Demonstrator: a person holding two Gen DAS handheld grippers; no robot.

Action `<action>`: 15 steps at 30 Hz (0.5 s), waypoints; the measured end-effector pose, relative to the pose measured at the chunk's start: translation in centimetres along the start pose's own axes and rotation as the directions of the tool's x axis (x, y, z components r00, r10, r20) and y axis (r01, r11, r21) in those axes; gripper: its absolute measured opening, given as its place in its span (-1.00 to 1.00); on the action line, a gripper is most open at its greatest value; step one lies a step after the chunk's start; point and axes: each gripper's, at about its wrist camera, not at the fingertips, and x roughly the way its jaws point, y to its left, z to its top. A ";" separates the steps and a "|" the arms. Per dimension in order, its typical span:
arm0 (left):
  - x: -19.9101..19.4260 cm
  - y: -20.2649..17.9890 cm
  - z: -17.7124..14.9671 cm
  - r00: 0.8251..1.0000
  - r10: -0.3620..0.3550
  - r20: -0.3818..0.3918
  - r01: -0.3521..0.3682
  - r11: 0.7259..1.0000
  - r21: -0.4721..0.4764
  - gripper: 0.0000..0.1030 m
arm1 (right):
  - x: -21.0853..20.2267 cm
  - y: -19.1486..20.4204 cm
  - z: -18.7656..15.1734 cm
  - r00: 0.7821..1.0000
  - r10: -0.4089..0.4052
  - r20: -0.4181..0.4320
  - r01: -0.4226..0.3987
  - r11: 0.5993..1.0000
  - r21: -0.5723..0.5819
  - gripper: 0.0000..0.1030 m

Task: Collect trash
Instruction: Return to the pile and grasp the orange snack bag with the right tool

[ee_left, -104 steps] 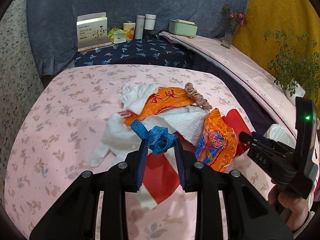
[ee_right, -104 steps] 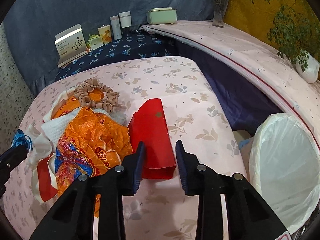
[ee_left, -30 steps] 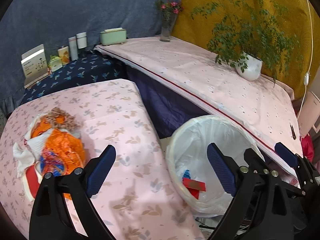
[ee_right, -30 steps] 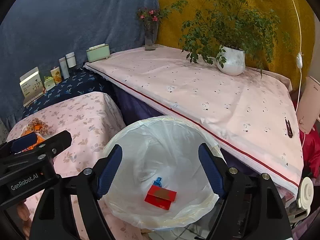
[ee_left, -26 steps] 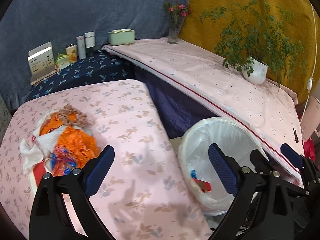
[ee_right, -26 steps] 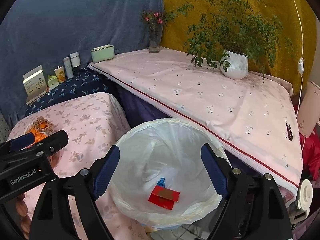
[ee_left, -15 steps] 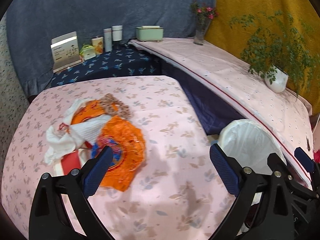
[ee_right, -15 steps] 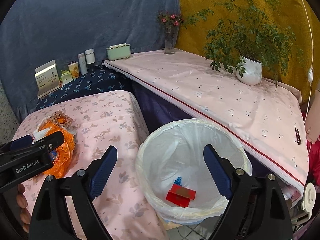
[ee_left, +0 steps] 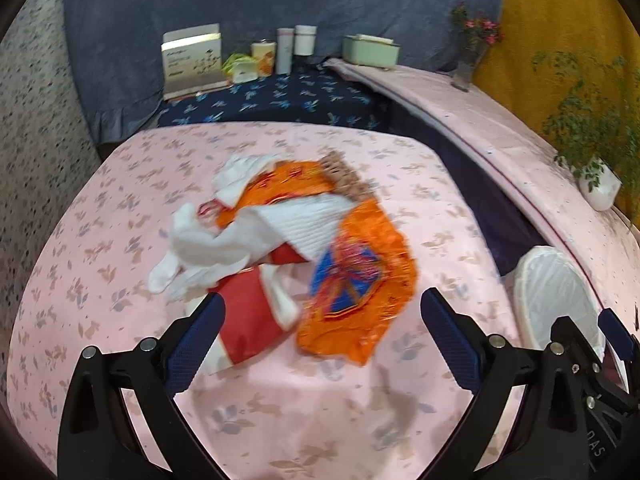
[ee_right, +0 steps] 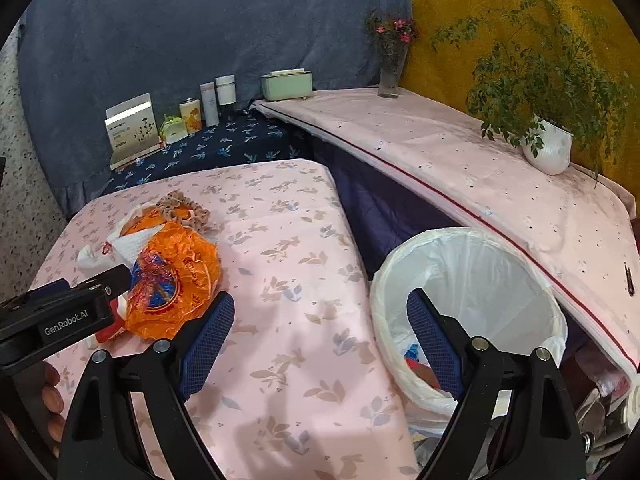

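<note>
Bare pink cloth (ee_left: 304, 412) before the trash heap (ee_left: 304, 240); bin (ee_right: 472, 280) rightward.

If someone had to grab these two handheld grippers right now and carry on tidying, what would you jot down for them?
Left gripper: open, empty, over the pink table, facing the trash pile.
Right gripper: open, empty, between the table edge and the bin; its jaws have just opened wider.
Done: a red piece and a blue scrap lie in the lined bin.
Left on the table: orange wrapper, white tissues, red and white packet, a second orange wrapper and a beige scrunchie behind.
Next, probably: take the orange wrapper, nearest the left gripper.
</note>
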 end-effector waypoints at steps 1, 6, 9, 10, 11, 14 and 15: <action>0.3 0.8 -0.2 1.000 0.014 -0.007 -0.014 1.000 -0.012 0.82 | 0.2 0.6 -0.2 1.000 0.007 -0.007 -0.007 1.000 -0.003 0.63; 1.9 3.4 -0.8 0.998 0.042 -0.056 -0.045 0.997 -0.059 0.82 | 1.5 2.7 -1.0 0.999 0.036 -0.036 -0.037 0.999 -0.011 0.63; 2.8 4.9 -1.0 0.996 0.043 -0.082 -0.052 0.993 -0.103 0.82 | 2.4 3.5 -1.4 0.997 0.048 -0.056 -0.049 0.999 -0.010 0.63; 3.1 5.3 -1.0 0.995 0.041 -0.091 -0.052 0.991 -0.120 0.82 | 2.7 3.8 -1.5 0.997 0.051 -0.061 -0.052 0.999 -0.011 0.63; 3.4 5.6 -1.0 0.994 0.038 -0.098 -0.051 0.989 -0.135 0.82 | 2.9 3.9 -1.6 0.996 0.054 -0.065 -0.055 0.998 -0.011 0.63; 4.2 6.4 -1.0 0.993 0.027 -0.115 -0.047 0.982 -0.183 0.82 | 3.6 4.5 -1.7 0.995 0.067 -0.077 -0.068 0.998 -0.012 0.63; 4.5 6.5 -1.0 0.992 0.024 -0.121 -0.047 0.980 -0.192 0.82 | 3.8 4.8 -1.7 0.995 0.068 -0.079 -0.069 0.997 -0.014 0.63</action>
